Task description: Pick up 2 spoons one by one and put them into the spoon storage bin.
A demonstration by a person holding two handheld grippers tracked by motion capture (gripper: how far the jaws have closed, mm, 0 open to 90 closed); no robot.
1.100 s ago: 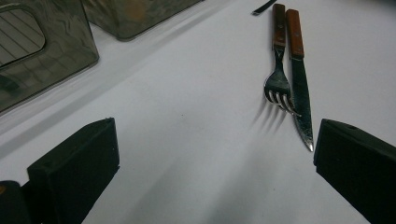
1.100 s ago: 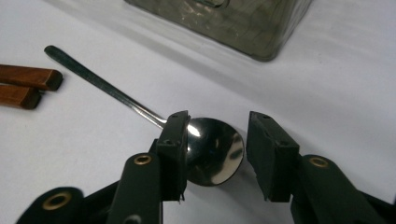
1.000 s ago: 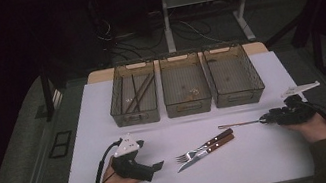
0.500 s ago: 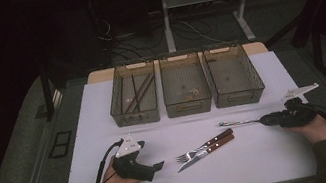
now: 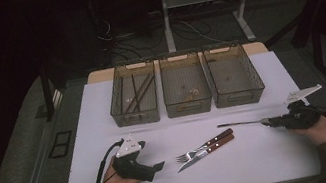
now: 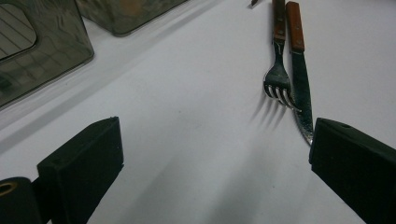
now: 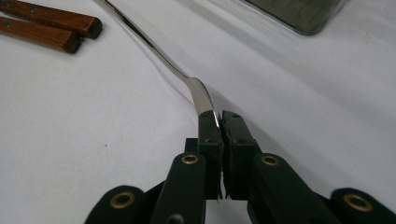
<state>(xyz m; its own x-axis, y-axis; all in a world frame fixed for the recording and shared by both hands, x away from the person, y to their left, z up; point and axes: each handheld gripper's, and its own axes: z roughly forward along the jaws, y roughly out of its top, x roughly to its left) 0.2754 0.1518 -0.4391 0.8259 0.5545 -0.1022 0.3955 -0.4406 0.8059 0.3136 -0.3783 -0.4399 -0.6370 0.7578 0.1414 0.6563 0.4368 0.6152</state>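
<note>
Right gripper (image 7: 219, 122) just closed on spoon (image 5: 240, 124) bowel-end — handle lying level, pointing left toward fork (image 5: 201, 148)

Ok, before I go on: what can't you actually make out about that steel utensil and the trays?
- Steel utensil, right gripper view: its wide end is hidden between the right tongs, so spoon or not is unclear.
- Same utensil, high view: too thin to identify.
- Middle tray, high view: small bits inside, too small to name.
- Knife, left gripper view: tip hidden behind the left tongs.
</note>
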